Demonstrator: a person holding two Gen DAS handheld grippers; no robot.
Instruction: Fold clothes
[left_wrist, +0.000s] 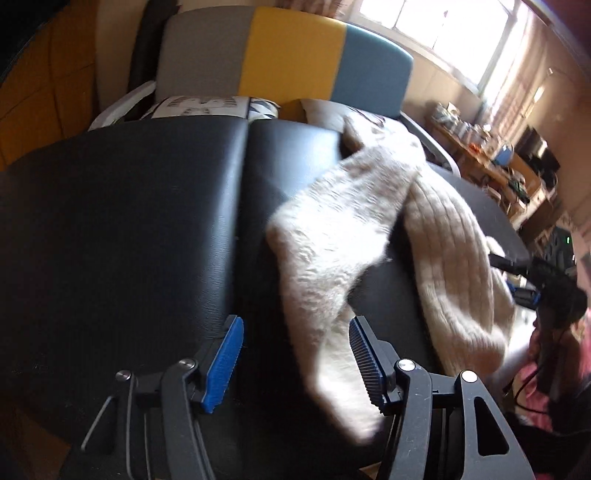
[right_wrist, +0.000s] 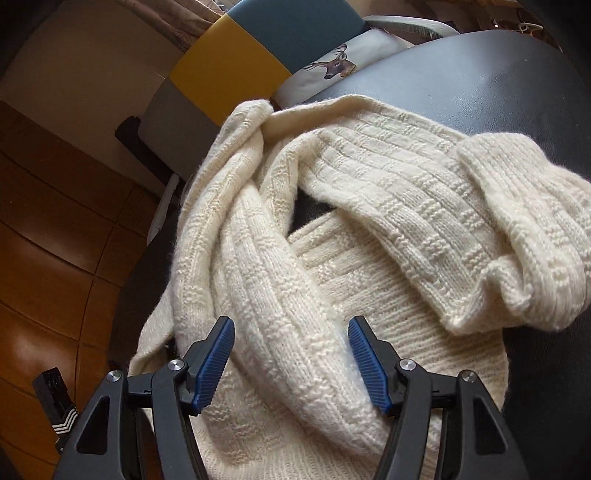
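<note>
Your left gripper (left_wrist: 295, 354) jaws wide apart around a sleeve (left_wrist: 328, 266), your right gripper (right_wrist: 291, 363) jaws apart over the cream sweater (right_wrist: 332, 229), black table (left_wrist: 129, 206) beneath.

A black padded desk (left_wrist: 147, 206) carries a crumpled cream knit sweater (right_wrist: 332, 229), lying bunched toward its right side.

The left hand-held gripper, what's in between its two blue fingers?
In the left wrist view, the open left hand-held gripper has a cream knit sweater sleeve running between its fingers, over the black leather surface.
</note>
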